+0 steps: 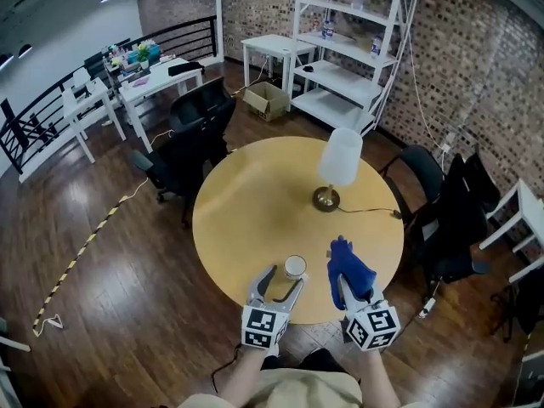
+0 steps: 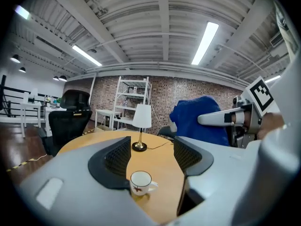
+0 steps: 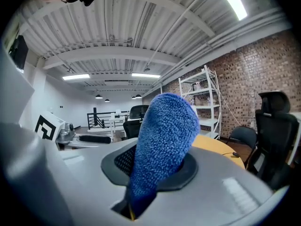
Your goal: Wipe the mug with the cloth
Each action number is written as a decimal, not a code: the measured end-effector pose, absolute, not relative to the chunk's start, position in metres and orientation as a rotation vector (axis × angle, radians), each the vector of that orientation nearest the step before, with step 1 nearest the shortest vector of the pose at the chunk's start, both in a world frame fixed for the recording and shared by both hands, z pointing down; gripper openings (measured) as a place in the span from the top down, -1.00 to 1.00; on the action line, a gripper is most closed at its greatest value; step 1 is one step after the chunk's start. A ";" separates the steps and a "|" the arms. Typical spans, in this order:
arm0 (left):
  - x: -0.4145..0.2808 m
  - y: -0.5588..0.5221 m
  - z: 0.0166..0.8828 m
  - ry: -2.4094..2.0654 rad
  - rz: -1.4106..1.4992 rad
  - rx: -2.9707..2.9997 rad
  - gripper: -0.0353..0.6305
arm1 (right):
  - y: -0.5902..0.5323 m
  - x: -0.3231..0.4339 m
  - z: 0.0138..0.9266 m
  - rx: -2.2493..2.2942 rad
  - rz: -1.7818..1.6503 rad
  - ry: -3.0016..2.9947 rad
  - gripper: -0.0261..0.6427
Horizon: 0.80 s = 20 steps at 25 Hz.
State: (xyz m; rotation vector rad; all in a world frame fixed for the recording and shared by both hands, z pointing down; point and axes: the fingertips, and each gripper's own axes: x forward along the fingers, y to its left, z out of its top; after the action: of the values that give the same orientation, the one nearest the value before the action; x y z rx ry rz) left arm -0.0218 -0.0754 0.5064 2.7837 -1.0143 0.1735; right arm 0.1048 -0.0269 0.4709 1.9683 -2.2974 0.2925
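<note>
A small white mug (image 1: 294, 267) with a red mark stands upright near the front edge of the round yellow table (image 1: 246, 211). My left gripper (image 1: 281, 276) is open, its jaws either side of the mug without touching it; in the left gripper view the mug (image 2: 141, 182) sits low between the black pads (image 2: 117, 157). My right gripper (image 1: 343, 289) is shut on a blue cloth (image 1: 348, 270), held up just right of the mug. The cloth (image 3: 162, 149) fills the right gripper view, and shows as a blue bundle (image 2: 197, 119) in the left gripper view.
A table lamp (image 1: 337, 167) with a white shade and brass base stands right of the table's middle, its cord (image 1: 374, 211) running to the right edge. Black office chairs (image 1: 191, 143) ring the table's far side. White shelving (image 1: 353, 49) stands at the back.
</note>
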 end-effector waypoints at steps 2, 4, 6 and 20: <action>-0.021 -0.079 0.529 -0.996 0.219 2.735 0.06 | -0.038 0.103 0.479 1.946 0.308 -2.294 0.68; -0.019 -0.084 0.548 -0.978 0.244 2.682 0.06 | -0.051 0.104 0.485 1.919 0.314 -2.305 0.68; -0.012 -0.086 0.564 -0.961 0.272 2.650 0.06 | -0.063 0.108 0.492 1.894 0.329 -2.314 0.68; 0.061 -0.080 0.708 -1.022 0.337 2.111 0.21 | -0.159 0.149 0.512 1.592 0.397 -2.442 0.68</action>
State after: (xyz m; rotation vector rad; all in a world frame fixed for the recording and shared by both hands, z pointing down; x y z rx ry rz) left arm 0.0611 -0.0802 0.7079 2.1111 -1.0225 0.3374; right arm 0.1490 -0.1593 0.5119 1.5921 -2.4422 0.3974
